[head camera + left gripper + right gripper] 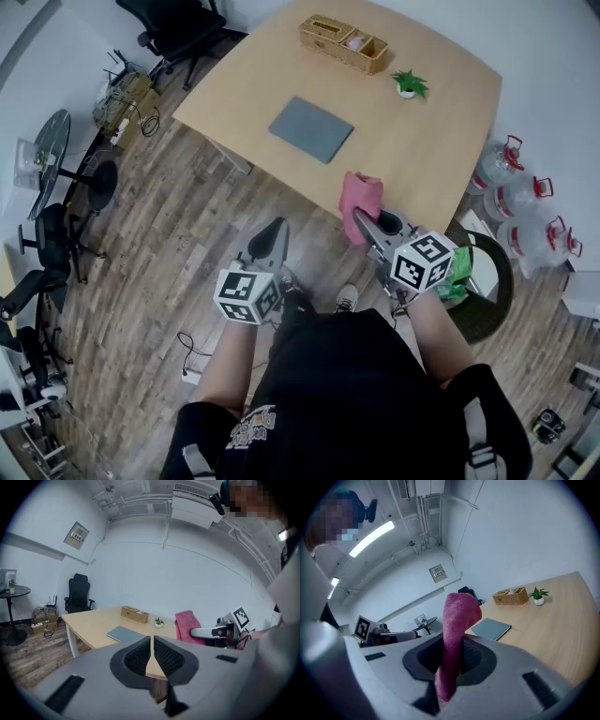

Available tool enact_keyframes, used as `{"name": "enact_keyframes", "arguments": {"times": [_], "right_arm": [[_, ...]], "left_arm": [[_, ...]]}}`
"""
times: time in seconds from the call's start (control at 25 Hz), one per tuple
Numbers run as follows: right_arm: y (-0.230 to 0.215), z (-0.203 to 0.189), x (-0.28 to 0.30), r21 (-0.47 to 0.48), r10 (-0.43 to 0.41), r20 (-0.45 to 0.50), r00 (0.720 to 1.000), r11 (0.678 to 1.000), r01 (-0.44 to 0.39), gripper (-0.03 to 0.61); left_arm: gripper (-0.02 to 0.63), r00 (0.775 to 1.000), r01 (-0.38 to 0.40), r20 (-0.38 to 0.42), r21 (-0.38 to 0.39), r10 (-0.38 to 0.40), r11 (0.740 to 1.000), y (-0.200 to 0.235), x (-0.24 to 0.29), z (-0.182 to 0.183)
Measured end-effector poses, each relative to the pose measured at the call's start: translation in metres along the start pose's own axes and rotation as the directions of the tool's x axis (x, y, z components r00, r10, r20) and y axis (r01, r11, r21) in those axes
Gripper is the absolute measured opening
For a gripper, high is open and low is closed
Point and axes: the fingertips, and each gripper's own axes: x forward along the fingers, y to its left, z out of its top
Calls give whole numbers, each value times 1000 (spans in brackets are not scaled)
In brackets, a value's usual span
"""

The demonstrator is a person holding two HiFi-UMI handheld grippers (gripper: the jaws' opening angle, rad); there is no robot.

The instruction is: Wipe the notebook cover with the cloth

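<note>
A grey-blue notebook (311, 128) lies flat on the light wooden table (412, 141); it shows too in the left gripper view (124, 633) and the right gripper view (491, 628). My right gripper (360, 223) is shut on a pink cloth (360, 199), held upright at the table's near edge, short of the notebook. The cloth (454, 639) stands clamped between the jaws. My left gripper (266, 242) hangs over the floor, left of the table, shut and holding nothing; its jaws (152, 654) meet.
A wicker basket (343, 42) and a small potted plant (409, 84) stand at the table's far side. Office chairs (178, 28) and a round side table (52, 141) stand on the wooden floor to the left. Water jugs (520, 192) sit right of the table.
</note>
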Motion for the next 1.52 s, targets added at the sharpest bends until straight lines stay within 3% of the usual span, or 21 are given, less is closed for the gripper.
{"name": "enact_keyframes", "arguments": {"times": [0.56, 0.88, 1.24, 1.52], "right_arm": [[26, 8, 82, 29, -84, 8, 996, 996, 83, 64], [39, 11, 130, 47, -130, 28, 991, 991, 129, 64], [42, 14, 151, 53, -167, 24, 986, 985, 165, 64], [22, 15, 161, 66, -181, -5, 983, 981, 181, 64]], "left_arm": [[25, 992, 103, -70, 12, -102, 995, 86, 5, 8], [115, 983, 165, -93, 38, -161, 986, 135, 10, 18], [178, 975, 204, -103, 53, -198, 978, 159, 24, 26], [187, 971, 206, -130, 31, -200, 978, 167, 50, 22]]}}
